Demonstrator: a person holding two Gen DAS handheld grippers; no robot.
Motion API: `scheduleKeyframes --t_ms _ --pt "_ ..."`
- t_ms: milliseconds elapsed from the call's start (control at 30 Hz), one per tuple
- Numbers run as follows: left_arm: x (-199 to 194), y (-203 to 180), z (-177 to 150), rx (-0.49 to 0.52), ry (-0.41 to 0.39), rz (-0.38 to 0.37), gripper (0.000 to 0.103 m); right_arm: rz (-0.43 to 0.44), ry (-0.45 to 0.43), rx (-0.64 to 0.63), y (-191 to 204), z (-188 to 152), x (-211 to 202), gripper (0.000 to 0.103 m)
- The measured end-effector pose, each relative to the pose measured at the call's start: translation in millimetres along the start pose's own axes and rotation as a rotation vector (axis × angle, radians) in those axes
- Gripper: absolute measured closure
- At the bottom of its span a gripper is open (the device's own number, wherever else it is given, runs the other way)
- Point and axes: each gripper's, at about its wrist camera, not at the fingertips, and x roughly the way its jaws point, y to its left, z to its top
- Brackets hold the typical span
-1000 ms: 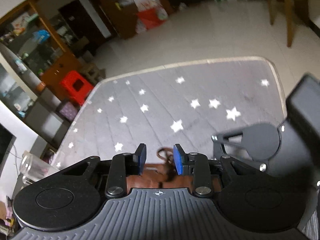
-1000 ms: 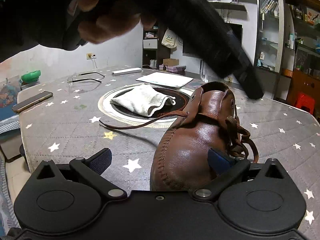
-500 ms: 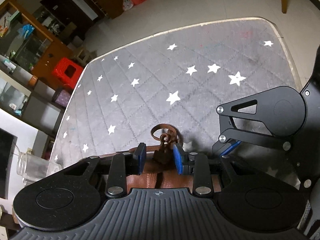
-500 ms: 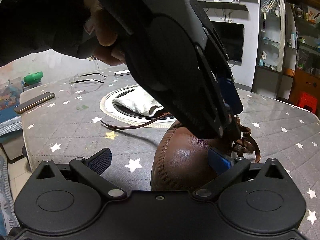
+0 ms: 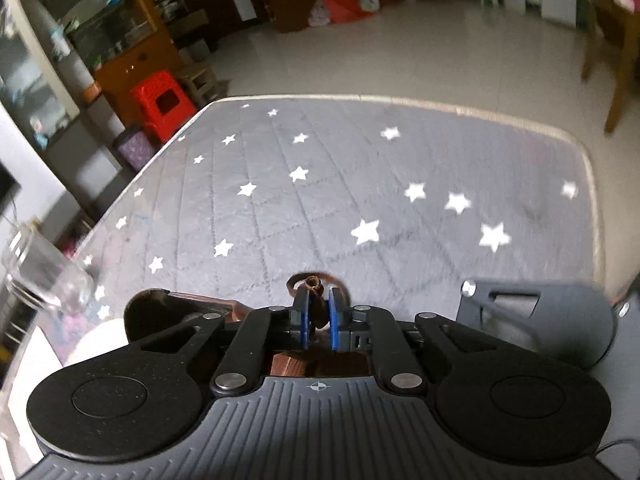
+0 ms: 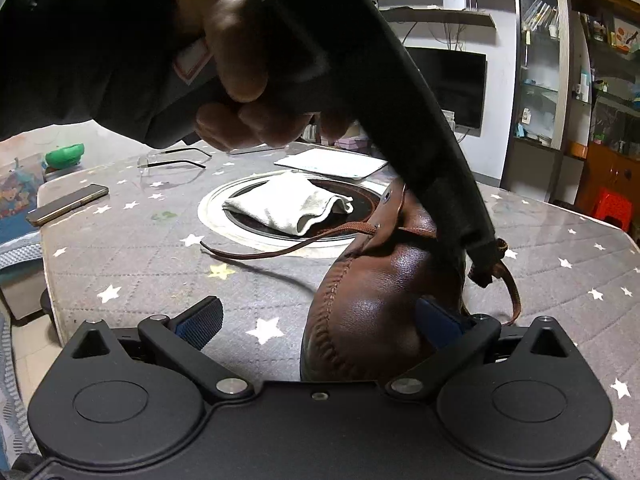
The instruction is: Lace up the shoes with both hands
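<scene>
On the grey, star-printed tabletop (image 6: 132, 264) a brown leather shoe (image 6: 372, 304) stands close in front of the right gripper (image 6: 320, 320), its toe turned toward that camera. Behind the shoe, a round recess (image 6: 240, 236) set into the tabletop holds a crumpled pale cloth (image 6: 292, 208), which lies inside its dark centre. Farther back lie a flat white pad (image 6: 332, 162), a pair of glasses (image 6: 172, 160) and, toward the left edge, a phone (image 6: 68, 208).

From the right wrist view, the left gripper (image 6: 484, 268) reaches down from above in the person's left hand (image 6: 236, 64), its tip at the far side of the shoe's lacing. Its jaws are together, clamped on a knotted bit of the brown shoelace (image 5: 316, 300), which shows between the blue pads (image 5: 305, 316) in the left wrist view; a loop of lace curls just beyond the tip. The other free lace end (image 6: 256, 252) trails from an eyelet out to the left across the tabletop.

The right gripper's jaws stand wide apart, one pad over bare tabletop, the other against the shoe's right side, gripping nothing.

At the tabletop's left edge in the left wrist view, a clear glass jar (image 5: 44, 280) stands; its contents cannot be made out.
</scene>
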Motion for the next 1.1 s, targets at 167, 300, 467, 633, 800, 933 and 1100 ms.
scheduleKeyframes --t_ms 167,300,467,633,800,933,1100 --pt "-0.9 -7.9 1.1 0.061 -0.003 0.000 0.094 -0.010 0.003 -0.016 1.2 0.2 0.2 0.000" --pt "-0.3 -15.4 0.9 0.115 -0.019 0.012 0.089 -0.011 0.001 -0.014 1.3 0.4 0.5 0.000" --pt "-5.7 -27.2 -1.8 0.224 -0.041 0.058 0.067 -0.007 0.000 -0.016 -0.2 -0.1 -0.3 0.000" --pt "2.9 -32.3 -10.6 0.297 0.007 0.060 0.067 -0.009 -0.003 -0.013 -0.9 -0.3 -0.9 0.000" --pt "13.8 -32.9 -14.8 0.332 0.043 0.070 0.069 -0.007 -0.003 -0.014 -1.2 -0.6 -1.8 0.000" --pt "20.3 -27.7 -13.0 0.283 0.060 0.064 0.090 -0.007 -0.004 -0.015 -0.7 -0.3 -1.3 0.000" --pt "16.1 -12.8 -9.2 0.094 0.007 0.022 0.094 -0.008 -0.003 -0.018 0.1 -0.2 -0.5 0.000"
